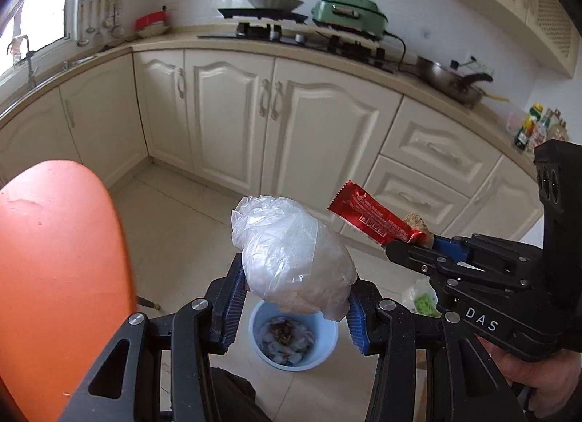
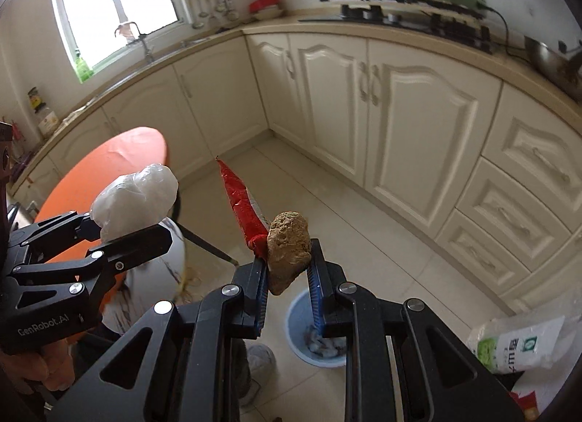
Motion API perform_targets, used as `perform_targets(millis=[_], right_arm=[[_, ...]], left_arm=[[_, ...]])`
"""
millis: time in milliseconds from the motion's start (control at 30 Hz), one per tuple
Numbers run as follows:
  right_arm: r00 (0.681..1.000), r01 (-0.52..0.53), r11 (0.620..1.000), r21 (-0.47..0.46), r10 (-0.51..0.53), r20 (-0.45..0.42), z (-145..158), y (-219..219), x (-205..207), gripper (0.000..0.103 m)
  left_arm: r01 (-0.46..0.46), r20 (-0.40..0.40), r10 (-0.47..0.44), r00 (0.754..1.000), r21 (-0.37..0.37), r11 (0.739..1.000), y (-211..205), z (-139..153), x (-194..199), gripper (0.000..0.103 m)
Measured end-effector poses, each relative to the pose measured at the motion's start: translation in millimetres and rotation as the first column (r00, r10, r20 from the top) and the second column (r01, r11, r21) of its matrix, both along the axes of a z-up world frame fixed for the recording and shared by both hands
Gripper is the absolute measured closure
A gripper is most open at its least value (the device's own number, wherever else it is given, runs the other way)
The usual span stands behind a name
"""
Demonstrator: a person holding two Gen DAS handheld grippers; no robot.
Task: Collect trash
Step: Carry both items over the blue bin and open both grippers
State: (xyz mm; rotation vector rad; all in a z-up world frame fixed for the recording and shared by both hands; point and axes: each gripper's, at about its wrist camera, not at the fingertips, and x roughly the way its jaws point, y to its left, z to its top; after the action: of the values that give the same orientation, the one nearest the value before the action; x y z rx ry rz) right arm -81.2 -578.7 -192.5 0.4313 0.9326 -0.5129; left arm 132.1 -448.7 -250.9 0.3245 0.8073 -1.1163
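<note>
Left wrist view: one blue bin (image 1: pixel 320 349) on the floor holds crumpled scraps. Just above the bin, the left gripper (image 1: pixel 296 291) is clamped on one bunched plastic bag (image 1: pixel 287 254). Right of the bin, the right gripper (image 2: pixel 287 269) pinches one brown lump (image 2: pixel 287 244) and one red wrapper (image 2: pixel 243 207).

The bag (image 1: pixel 291 258) is translucent white. The wrapper (image 1: pixel 374 218) is glossy red with small print, the lump (image 2: pixel 289 251) beside it tan-brown. The bin (image 1: pixel 320 345) is pale blue. The round tabletop (image 1: pixel 62 258) is orange. Both hand-held grippers are black with blue ribbed pads (image 1: pixel 234 298). The cabinets (image 1: pixel 232 116) are cream, the floor (image 1: pixel 182 233) pale beige tile.
</note>
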Motion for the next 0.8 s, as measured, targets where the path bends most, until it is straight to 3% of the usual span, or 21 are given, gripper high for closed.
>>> perform_targets(millis=[167,467,567,633,700,767,800], right_arm=[[0.994,0.074,0.994,0.079,-0.067,-0.084,-62.7,-27.3,-25.7,0.084],[0.961,0.170,0.956,0.238,-0.107,-0.256,-193.3,-60.4,-17.7,0.084],[0.951,0.194,0.938,0.288,-0.108,-0.289,-224.1,-69.3,-13.5,0.080],[0.946,0.220,0.922,0.317,-0.122,-0.301,-242.4,-75.9,-14.5,0.078],[0.940,0.243,0.909,0.337,-0.136,-0.312,-255.5,-81.0,-17.1,0.066],[0.941,0.260,0.903,0.343,-0.156,-0.300,-261.0,-84.1,-20.2,0.042],[0.940,0.267,0.901,0.343,-0.165,-0.300,-262.1,-81.5,-21.4,0.036]], left_arm=[[0.041,-0.085,-0.031,0.996,0.112,0.993,-32.7,-57.0,-9.5,0.059],[0.092,-0.220,-0.028,0.975,0.286,0.954,-82.9,-149.6,3.6,0.056],[0.140,-0.290,-0.043,0.956,0.323,0.936,-99.2,-173.8,7.4,0.056],[0.153,-0.300,-0.045,0.953,0.347,0.925,-106.6,-184.7,7.2,0.044],[0.149,-0.287,-0.036,0.957,0.381,0.913,-107.5,-191.6,2.7,0.030],[0.138,-0.261,-0.033,0.965,0.394,0.909,-110.1,-192.2,-1.4,0.024],[0.132,-0.250,-0.032,0.968,0.397,0.908,-112.5,-190.6,-3.7,0.018]])
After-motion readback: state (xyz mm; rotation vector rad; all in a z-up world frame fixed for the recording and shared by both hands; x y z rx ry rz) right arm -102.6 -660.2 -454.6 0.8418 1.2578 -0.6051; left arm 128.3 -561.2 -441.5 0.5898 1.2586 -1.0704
